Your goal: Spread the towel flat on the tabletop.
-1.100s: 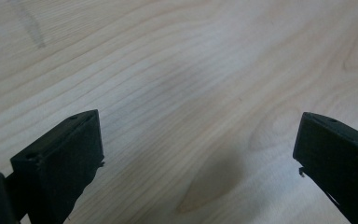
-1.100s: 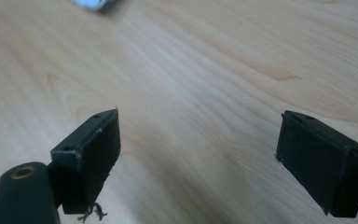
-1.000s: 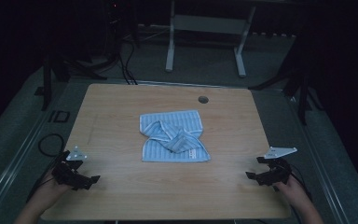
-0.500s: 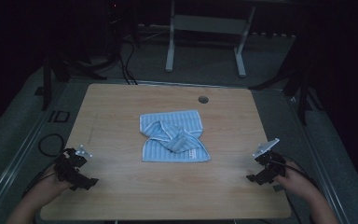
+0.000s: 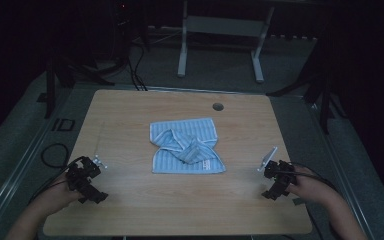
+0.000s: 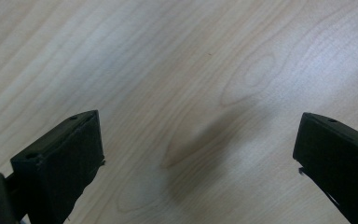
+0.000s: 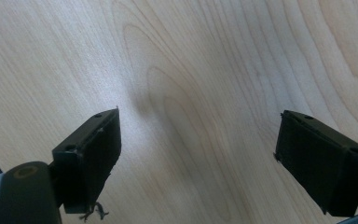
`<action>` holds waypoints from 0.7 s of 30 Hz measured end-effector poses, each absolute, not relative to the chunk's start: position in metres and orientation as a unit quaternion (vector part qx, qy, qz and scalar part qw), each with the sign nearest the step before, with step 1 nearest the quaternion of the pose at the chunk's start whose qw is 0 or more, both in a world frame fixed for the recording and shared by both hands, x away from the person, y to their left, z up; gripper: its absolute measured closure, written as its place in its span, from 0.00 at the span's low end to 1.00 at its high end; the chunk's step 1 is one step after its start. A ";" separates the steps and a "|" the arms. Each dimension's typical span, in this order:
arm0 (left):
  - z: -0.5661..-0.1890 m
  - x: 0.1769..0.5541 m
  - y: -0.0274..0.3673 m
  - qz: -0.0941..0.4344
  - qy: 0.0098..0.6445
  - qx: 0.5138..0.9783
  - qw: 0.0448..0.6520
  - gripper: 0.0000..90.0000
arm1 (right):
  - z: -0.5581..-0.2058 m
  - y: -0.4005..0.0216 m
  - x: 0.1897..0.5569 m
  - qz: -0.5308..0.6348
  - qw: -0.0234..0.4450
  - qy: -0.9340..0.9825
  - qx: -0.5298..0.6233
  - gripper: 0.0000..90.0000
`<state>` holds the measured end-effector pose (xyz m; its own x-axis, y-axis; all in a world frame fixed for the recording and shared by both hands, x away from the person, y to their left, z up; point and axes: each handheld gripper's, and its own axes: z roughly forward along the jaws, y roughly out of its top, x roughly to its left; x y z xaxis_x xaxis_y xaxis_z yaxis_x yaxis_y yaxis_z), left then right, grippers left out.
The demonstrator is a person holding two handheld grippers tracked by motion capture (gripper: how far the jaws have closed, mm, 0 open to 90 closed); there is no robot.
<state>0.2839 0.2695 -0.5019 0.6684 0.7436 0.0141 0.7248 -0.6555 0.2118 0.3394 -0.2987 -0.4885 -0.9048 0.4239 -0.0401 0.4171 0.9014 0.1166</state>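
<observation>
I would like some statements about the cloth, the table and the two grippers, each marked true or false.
1. The blue striped cloth lies crumpled near the middle of the table. True.
2. The left gripper grips the cloth. False: its jaws are open over bare wood.
3. The right gripper is open. True.
4. The cloth hangs over the table edge. False: it lies wholly on the tabletop.
</observation>
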 end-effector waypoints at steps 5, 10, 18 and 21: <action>-0.504 0.288 0.263 0.042 0.394 0.915 0.077 0.02 | -0.488 -0.290 0.342 0.034 0.007 0.976 0.216 0.16; -0.501 0.293 0.257 0.036 0.384 0.920 0.076 0.02 | -0.489 -0.281 0.343 0.018 -0.003 0.979 0.202 0.15; -0.496 0.304 0.245 0.035 0.374 0.923 0.087 0.02 | -0.486 -0.275 0.353 0.015 0.000 0.979 0.201 0.16; -0.497 0.309 0.238 0.033 0.370 0.924 0.092 0.02 | -0.486 -0.273 0.357 0.017 -0.001 0.979 0.201 0.17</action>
